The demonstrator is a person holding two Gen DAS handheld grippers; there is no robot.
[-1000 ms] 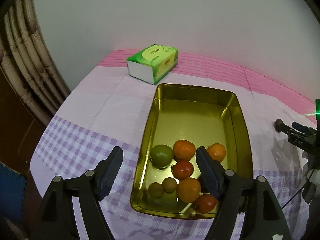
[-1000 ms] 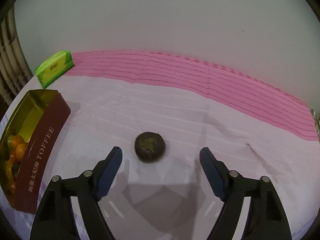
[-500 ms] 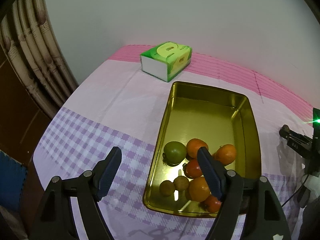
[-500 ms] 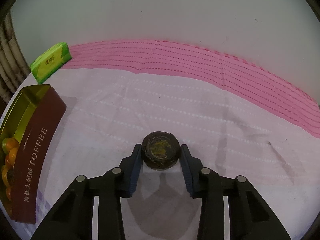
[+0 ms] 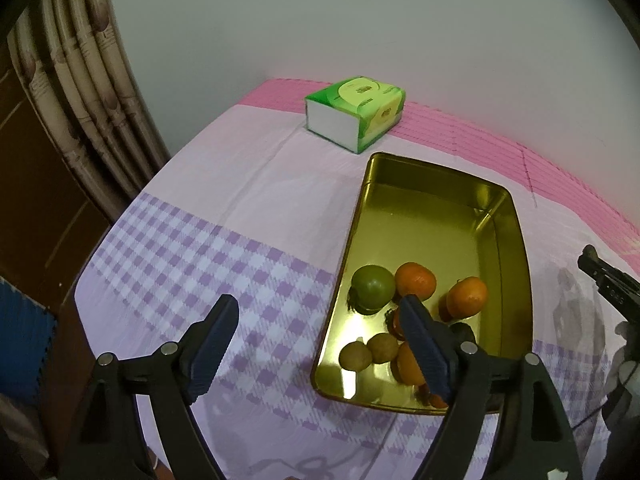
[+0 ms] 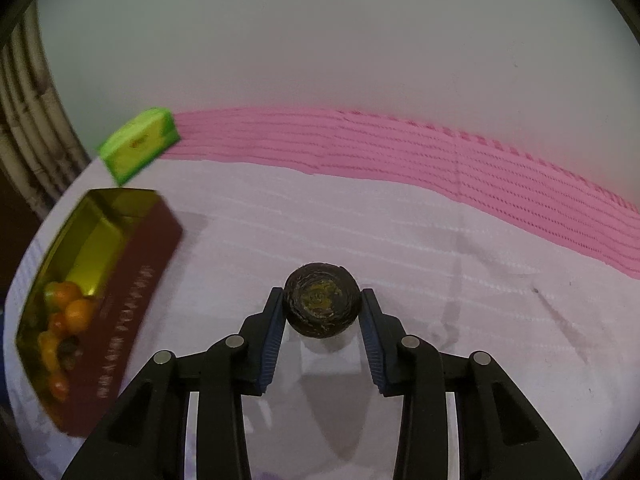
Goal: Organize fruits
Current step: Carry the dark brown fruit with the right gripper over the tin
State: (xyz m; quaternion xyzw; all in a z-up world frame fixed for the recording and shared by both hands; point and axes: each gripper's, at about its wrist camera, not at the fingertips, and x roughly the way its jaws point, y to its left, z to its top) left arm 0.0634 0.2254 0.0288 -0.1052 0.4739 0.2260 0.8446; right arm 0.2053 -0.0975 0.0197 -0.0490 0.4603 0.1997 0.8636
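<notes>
My right gripper, centre frame, clamps the dark round fruit; my left gripper, jaws just widening, holds nothing beside the tin.

Gold tin with maroon outer wall, orange fruits, one green fruit, dark brown fruit, lilac-checked and pink-striped cloth, green tissue pack

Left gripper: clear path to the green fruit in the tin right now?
Probably yes. The left gripper stands open and empty, the green fruit sits uncovered near the tin's left wall; that wall and the neighbouring orange leave tight finger room.
</notes>
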